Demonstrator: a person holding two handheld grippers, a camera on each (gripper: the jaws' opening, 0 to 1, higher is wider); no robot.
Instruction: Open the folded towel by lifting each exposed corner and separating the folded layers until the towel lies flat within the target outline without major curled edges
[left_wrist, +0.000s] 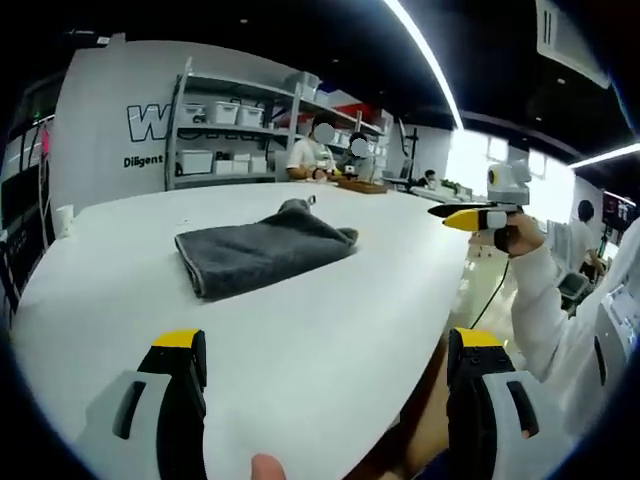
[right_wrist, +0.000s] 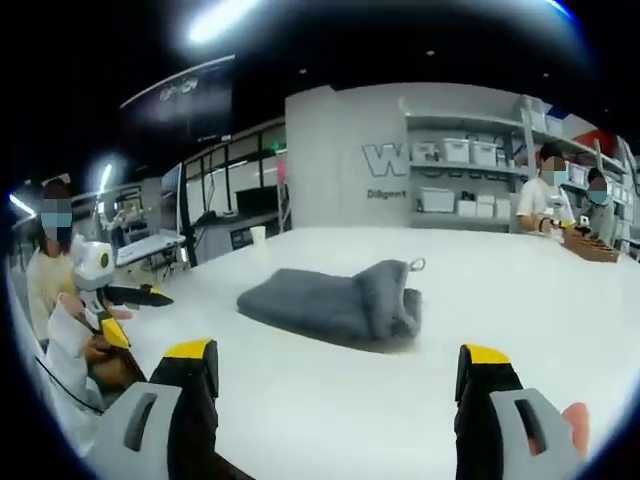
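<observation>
A dark grey folded towel (left_wrist: 265, 250) lies on the white table (left_wrist: 300, 330), with a small hanging loop at its far corner. My left gripper (left_wrist: 327, 340) hovers open over the near table edge, well short of the towel and holding nothing. My right gripper (left_wrist: 468, 218) comes in from the right, held by a hand in a white sleeve, off the table's edge. In the right gripper view the towel (right_wrist: 335, 300) lies bunched ahead of my right gripper (right_wrist: 338, 352), whose jaws stand wide apart and empty. The left gripper (right_wrist: 150, 296) appears at far left.
A white cup (left_wrist: 65, 218) stands near the table's far left edge. Two people sit at the far side by a wooden tray (left_wrist: 360, 185). Shelves with white boxes (left_wrist: 225, 135) line the back wall. Bare table (right_wrist: 520, 300) surrounds the towel.
</observation>
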